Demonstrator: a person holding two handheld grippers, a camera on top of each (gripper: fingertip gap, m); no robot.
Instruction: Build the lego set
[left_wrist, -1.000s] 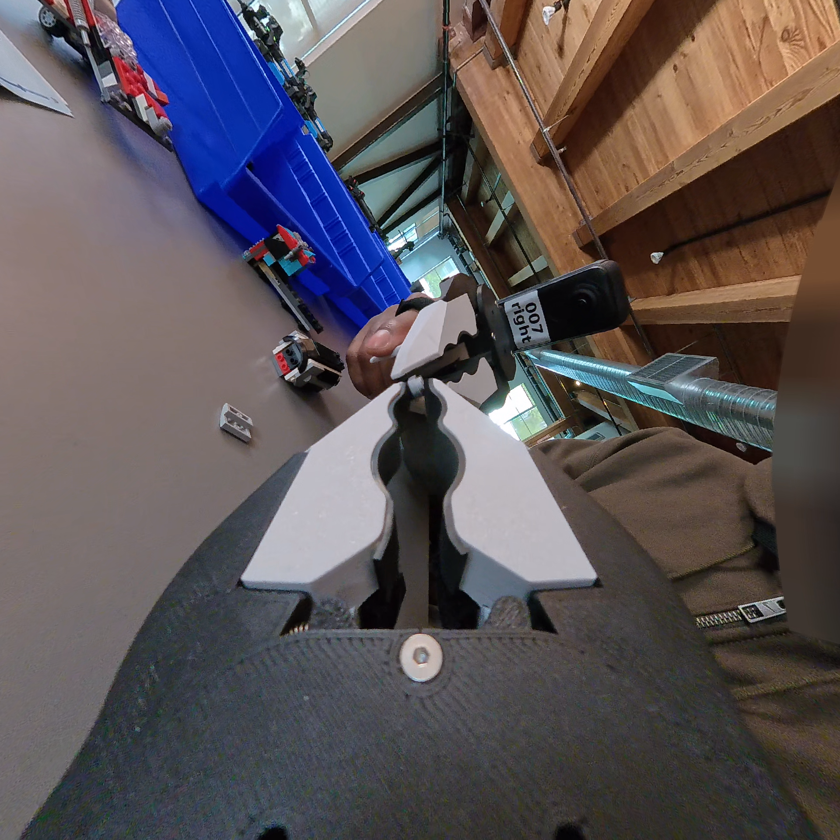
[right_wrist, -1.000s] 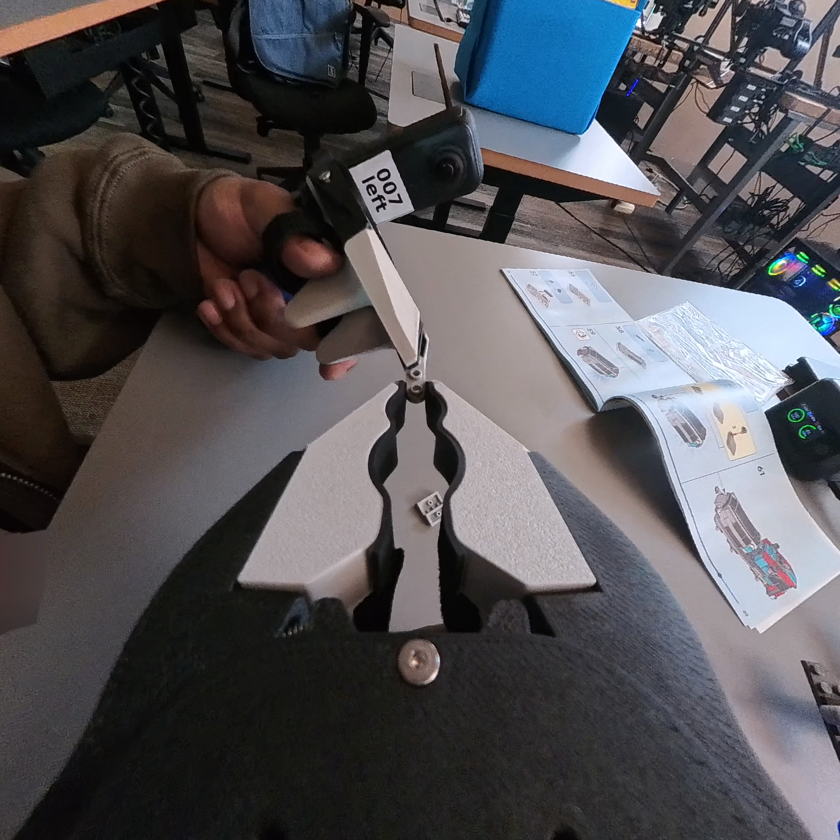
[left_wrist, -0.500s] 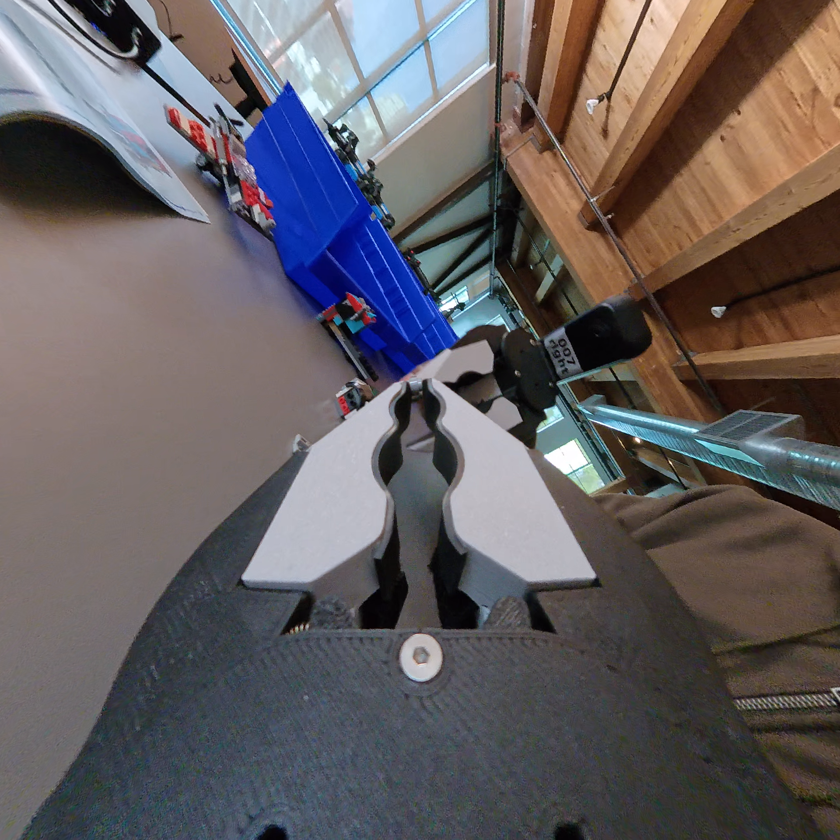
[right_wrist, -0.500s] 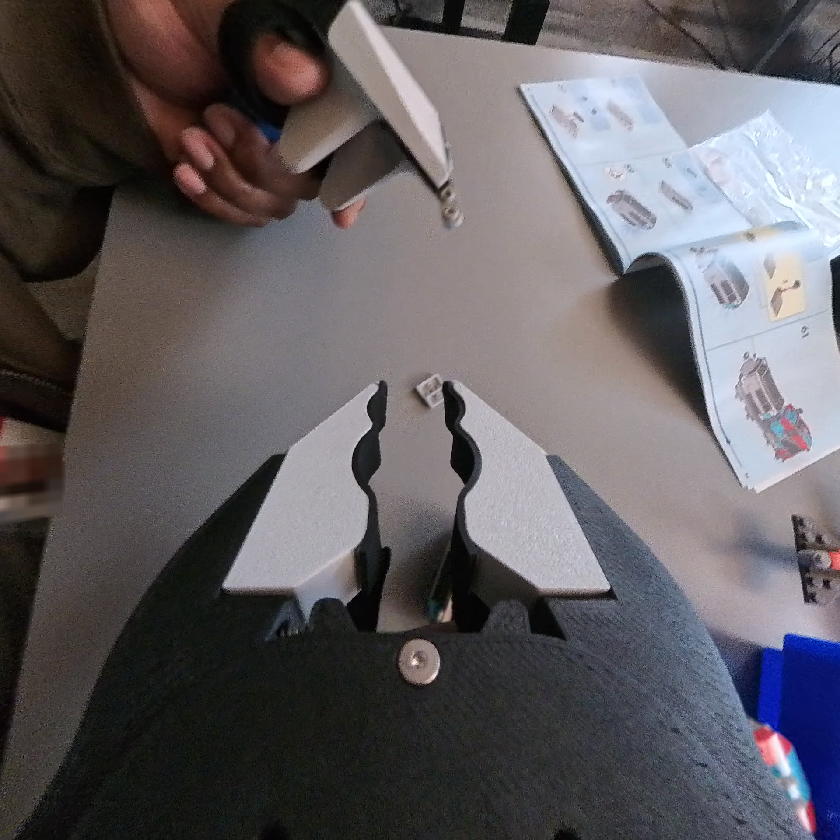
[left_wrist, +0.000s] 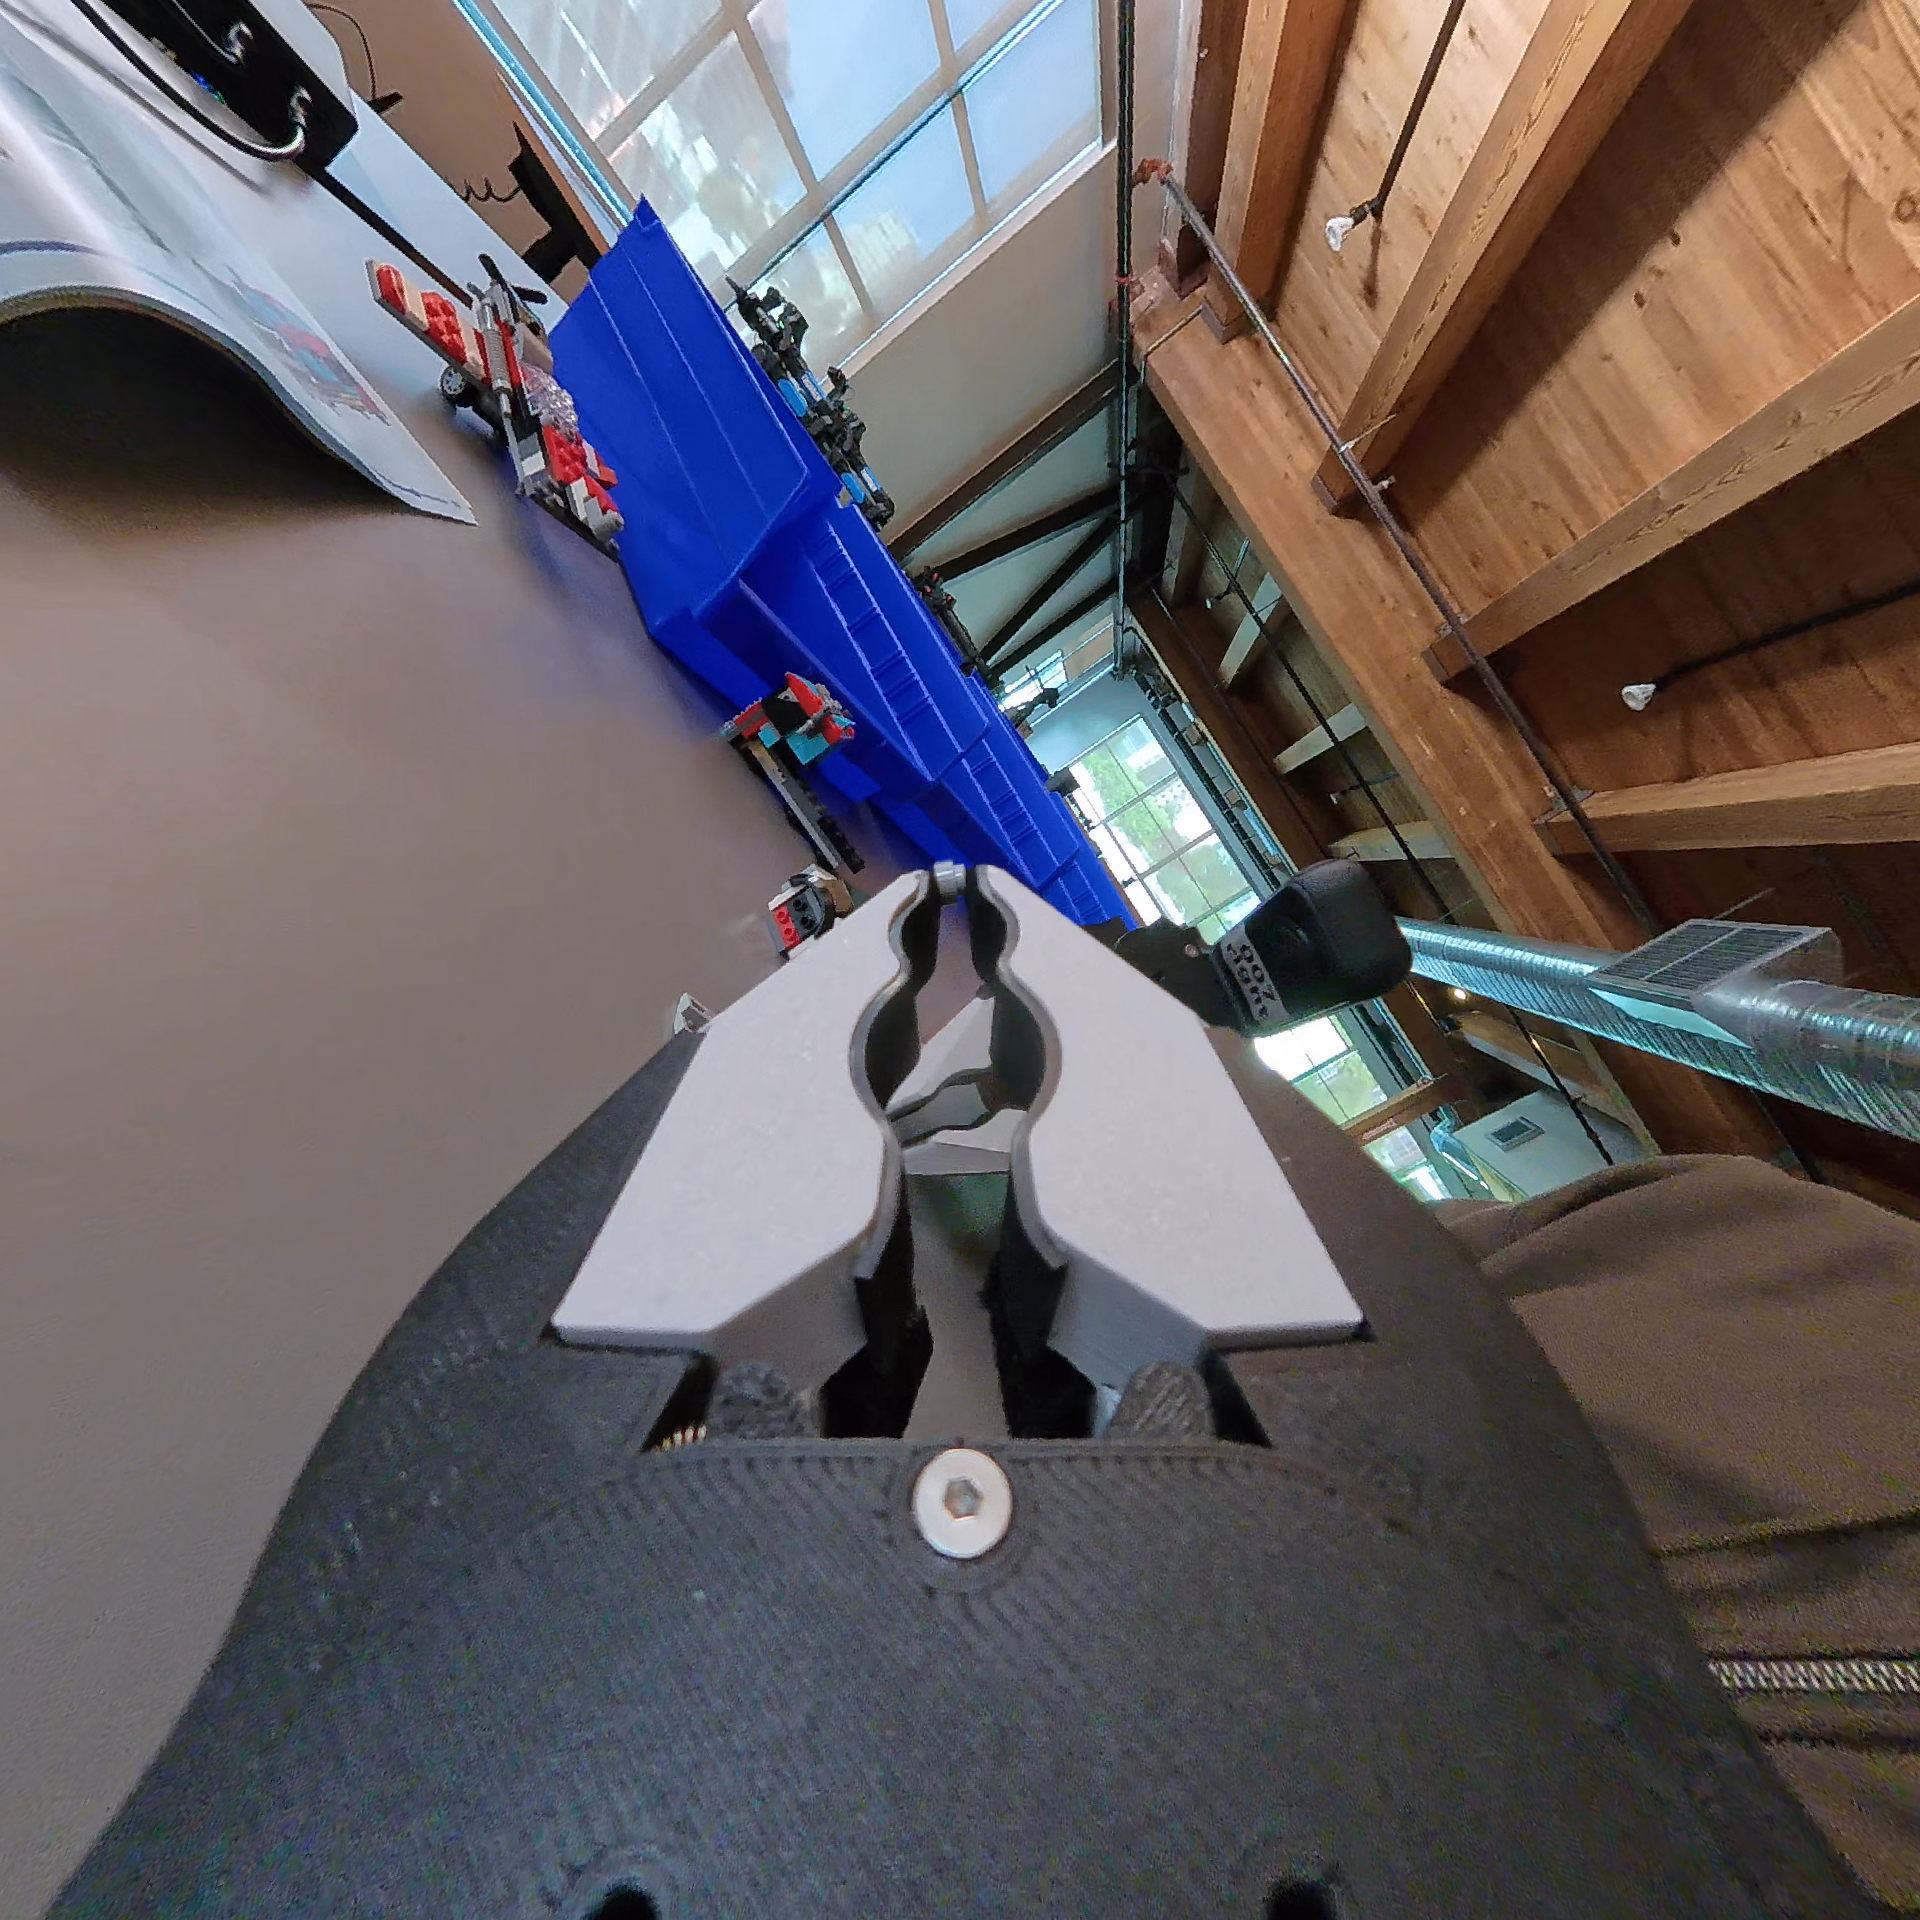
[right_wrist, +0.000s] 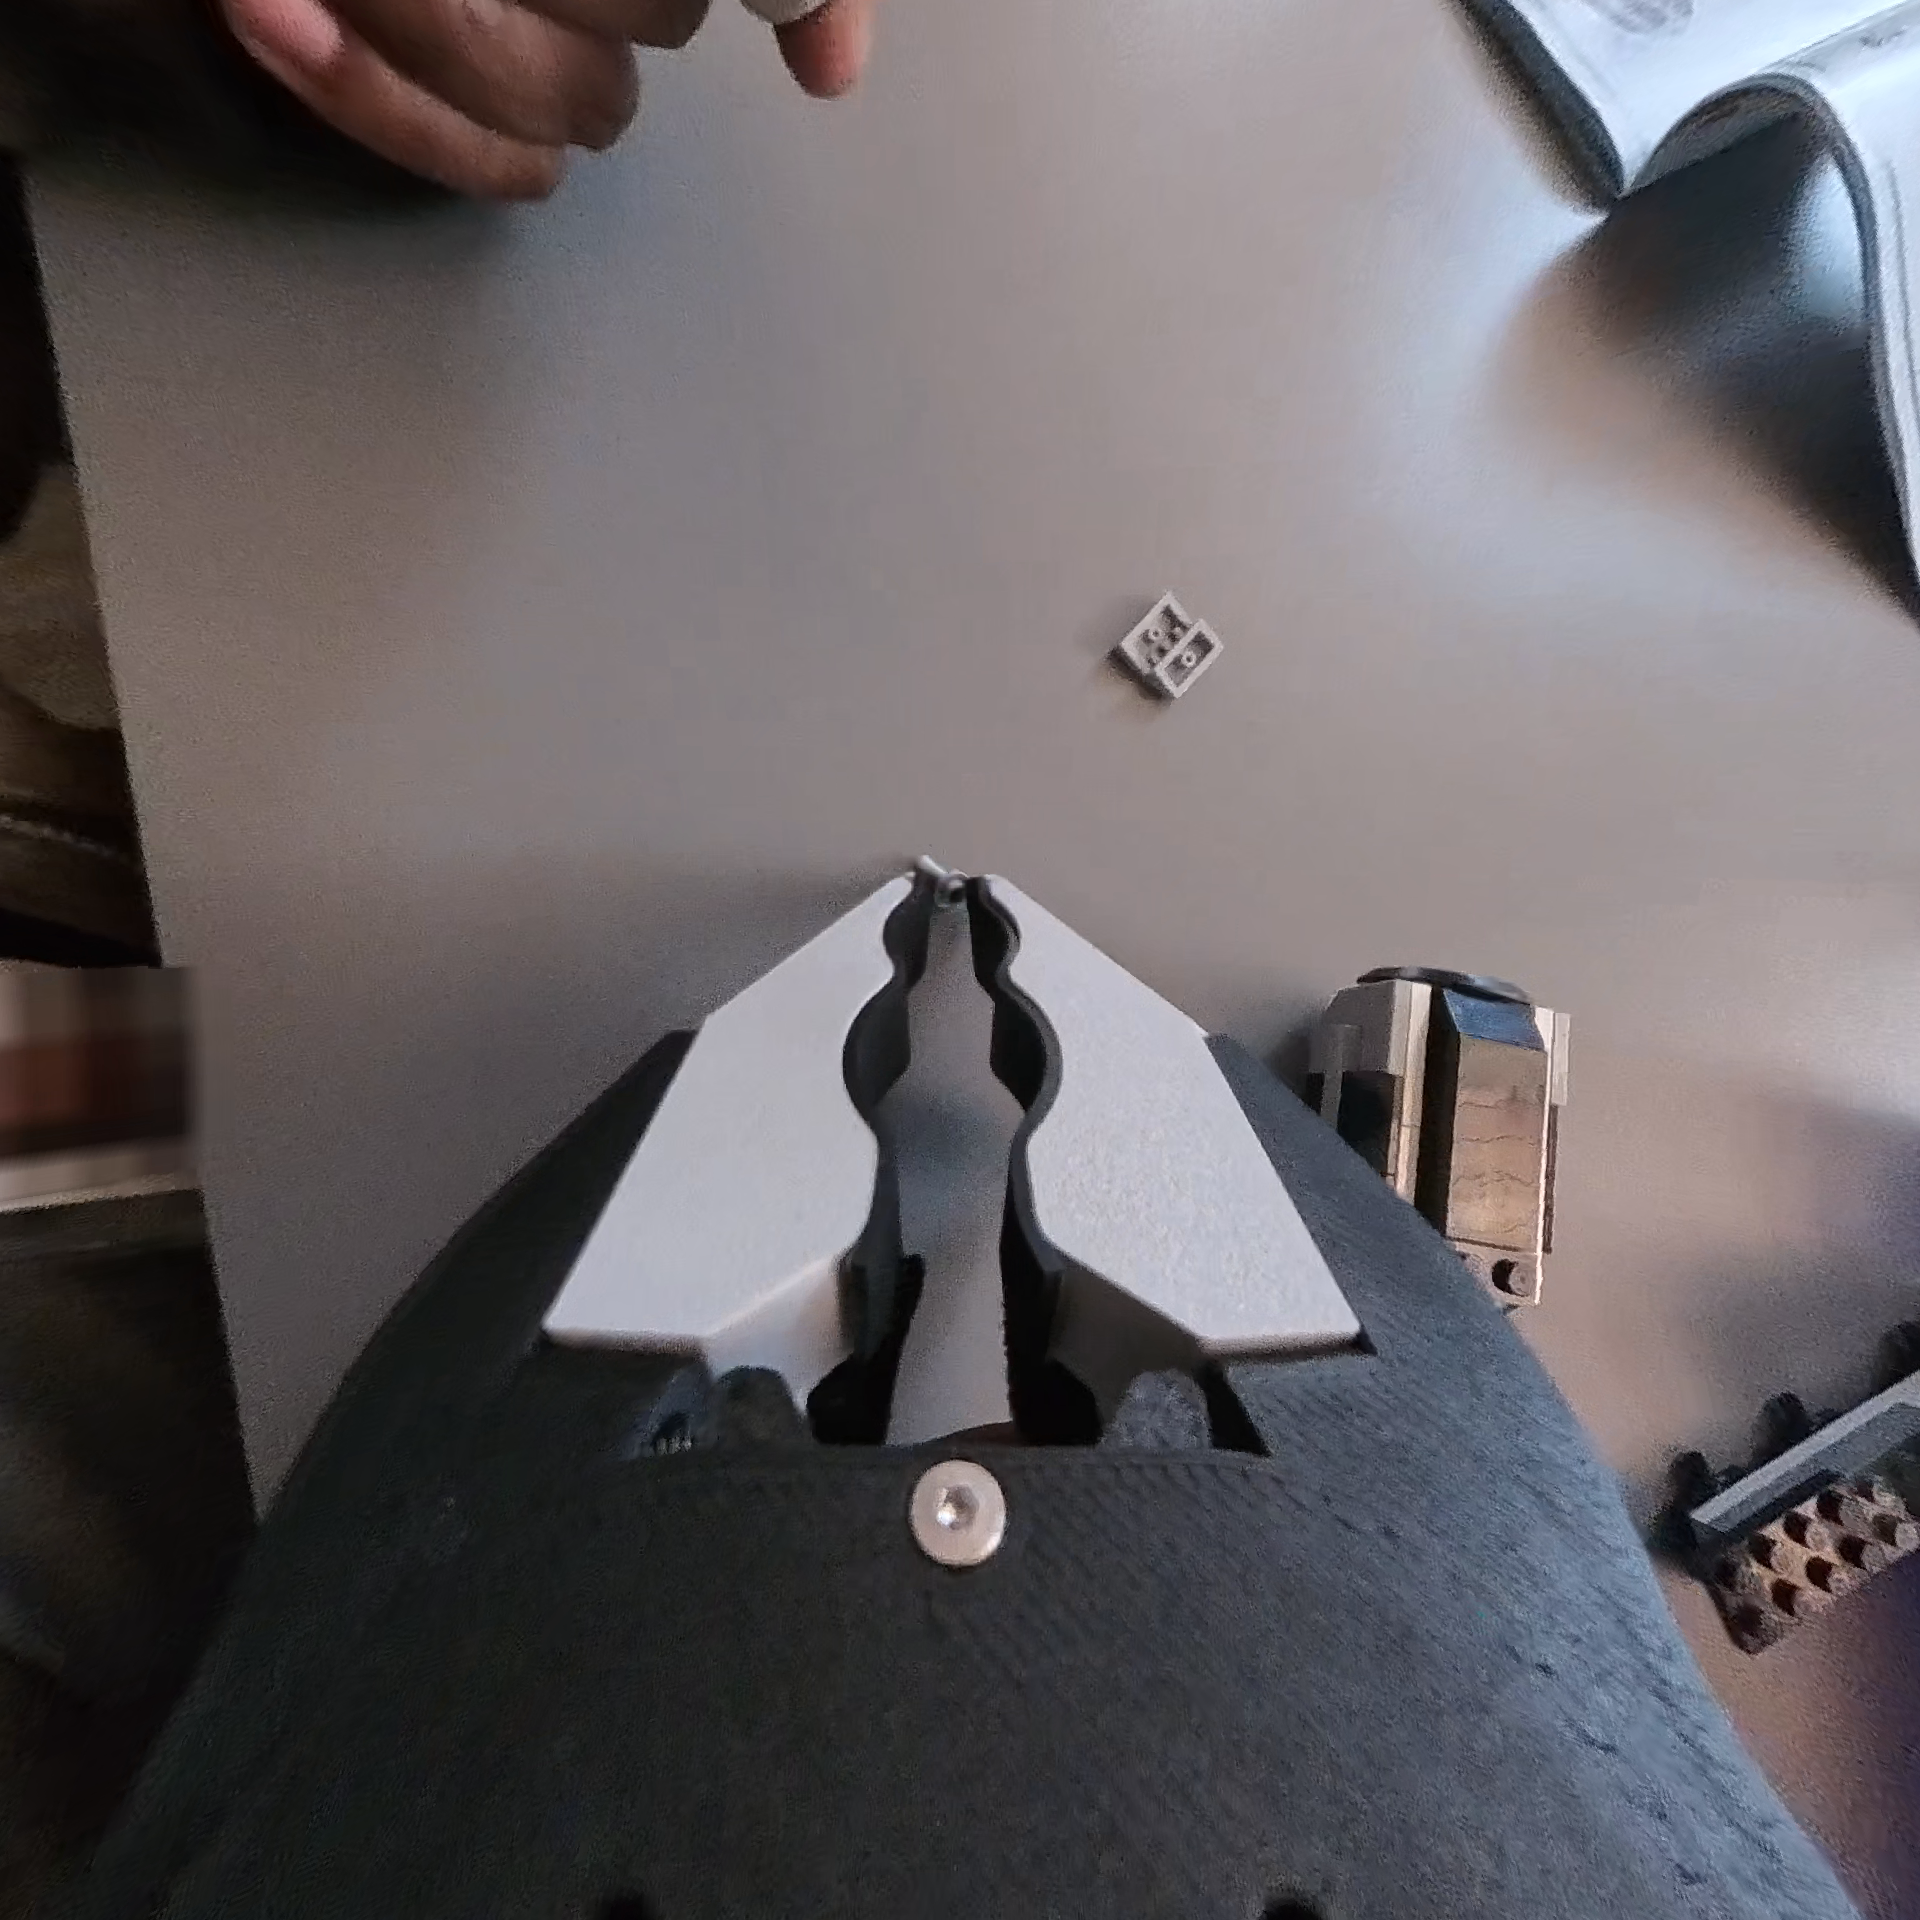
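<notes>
Two tools, left (left_wrist: 948, 883) and right (right_wrist: 943, 896), each nearly closed, pinching a tiny grey piece (left_wrist: 947, 878).

materials and finishes at the bench
matt grey table (right_wrist: 727, 520); glossy blue plastic bins (left_wrist: 727, 436); rough wooden beams (left_wrist: 1558, 312); textured black gripper housing (left_wrist: 935, 1662); curled paper booklet (right_wrist: 1818, 156).

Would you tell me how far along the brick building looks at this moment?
Done: several brick assemblies stand by the blue bins, and another block sits beside the right gripper. In hand: its jaws pinch a tiny grey part; the left gripper pinches a small grey piece. Left: a loose grey plate lies unattached on the table.
</notes>
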